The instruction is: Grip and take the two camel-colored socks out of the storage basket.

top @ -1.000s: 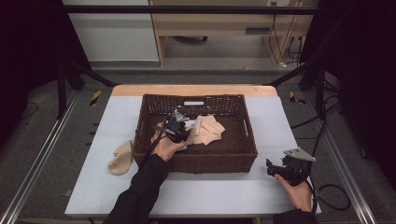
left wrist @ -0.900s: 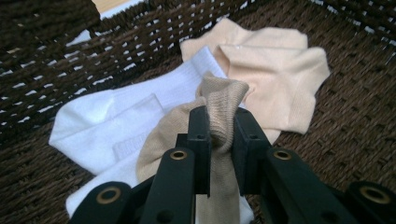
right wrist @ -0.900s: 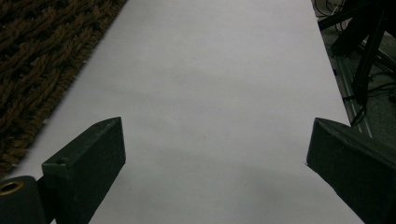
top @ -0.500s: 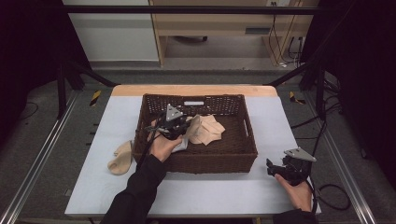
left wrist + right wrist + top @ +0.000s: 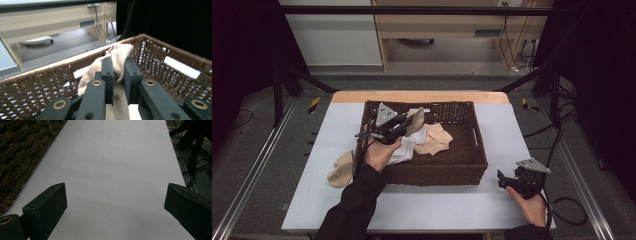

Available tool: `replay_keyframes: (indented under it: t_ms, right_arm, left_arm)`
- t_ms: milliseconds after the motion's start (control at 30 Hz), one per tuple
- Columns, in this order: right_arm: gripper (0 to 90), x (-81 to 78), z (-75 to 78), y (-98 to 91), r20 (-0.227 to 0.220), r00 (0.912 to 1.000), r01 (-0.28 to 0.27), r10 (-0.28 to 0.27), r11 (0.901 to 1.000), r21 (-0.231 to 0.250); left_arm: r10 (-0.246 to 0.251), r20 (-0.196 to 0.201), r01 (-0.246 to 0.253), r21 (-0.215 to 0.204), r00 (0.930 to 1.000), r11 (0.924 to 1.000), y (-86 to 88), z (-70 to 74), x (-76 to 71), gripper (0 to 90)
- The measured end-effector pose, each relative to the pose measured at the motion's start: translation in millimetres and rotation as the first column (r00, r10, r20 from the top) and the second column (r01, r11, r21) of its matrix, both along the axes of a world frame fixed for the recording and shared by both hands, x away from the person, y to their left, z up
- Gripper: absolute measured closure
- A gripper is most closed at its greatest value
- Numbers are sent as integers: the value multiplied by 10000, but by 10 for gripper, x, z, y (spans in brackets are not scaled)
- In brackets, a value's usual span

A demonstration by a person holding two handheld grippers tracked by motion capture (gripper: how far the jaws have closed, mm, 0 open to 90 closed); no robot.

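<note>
My left gripper (image 5: 406, 125) hangs over the left half of the brown wicker basket (image 5: 472, 150), shut on a beige sock (image 5: 415, 121) lifted above the pile. In the left gripper view the sock (image 5: 118, 53) is pinched between the two black jaws (image 5: 117, 70) and droops over their tips, with the basket wall (image 5: 160, 60) behind. A white sock (image 5: 404, 150) and another beige sock (image 5: 435, 140) lie on the basket floor. My right gripper (image 5: 507, 179) rests on the table at the right, beside the basket's near corner; its jaws (image 5: 115, 195) stand wide apart over bare white tabletop.
One more beige sock (image 5: 341, 170) lies on the white table (image 5: 447, 205) left of the basket. The basket's weave (image 5: 20, 150) runs along the left edge of the right gripper view. Metal rails and cables flank the table on the floor.
My left gripper has risen inside the basket, pulling the beige sock up and away from the pile. The right hand has stayed where it was.
</note>
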State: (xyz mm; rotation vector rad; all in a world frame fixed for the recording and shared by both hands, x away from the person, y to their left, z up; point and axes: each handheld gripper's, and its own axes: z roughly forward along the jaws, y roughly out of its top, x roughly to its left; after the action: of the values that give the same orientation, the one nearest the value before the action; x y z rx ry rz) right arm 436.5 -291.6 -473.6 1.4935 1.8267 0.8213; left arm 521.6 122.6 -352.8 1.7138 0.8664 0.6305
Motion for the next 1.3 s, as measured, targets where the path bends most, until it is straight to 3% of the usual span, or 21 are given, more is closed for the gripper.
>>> replay_keyframes:
  t_ms: [33,200,467,733,1033,1300]
  right_arm:
    - [48,-3,2,-1,28,10000,7,-7,10000,8]
    - [48,-1,2,-2,18,10000,4,-4,10000,3]
    - [48,-6,3,-2,45,10000,22,-22,10000,-12]
    - [48,-7,2,-1,24,10000,17,-17,10000,-60]
    - [48,-5,-1,1,-22,10000,34,-34,10000,-74]
    - [48,-15,6,4,44,10000,47,-47,10000,-38]
  left_arm:
    - [39,106,-37,-223,9999,9997,48,68,-27,798]
    - [53,325,-36,-545,9995,9985,163,188,-104,799]
    - [-11,421,37,-625,9991,9980,343,315,-241,799]
    - [92,698,-26,-934,9975,9956,695,454,-446,799]
    - [580,823,-475,-1243,9949,9911,1096,469,-604,799]
    - [1472,777,-1341,-1530,9861,9791,1595,401,-759,799]
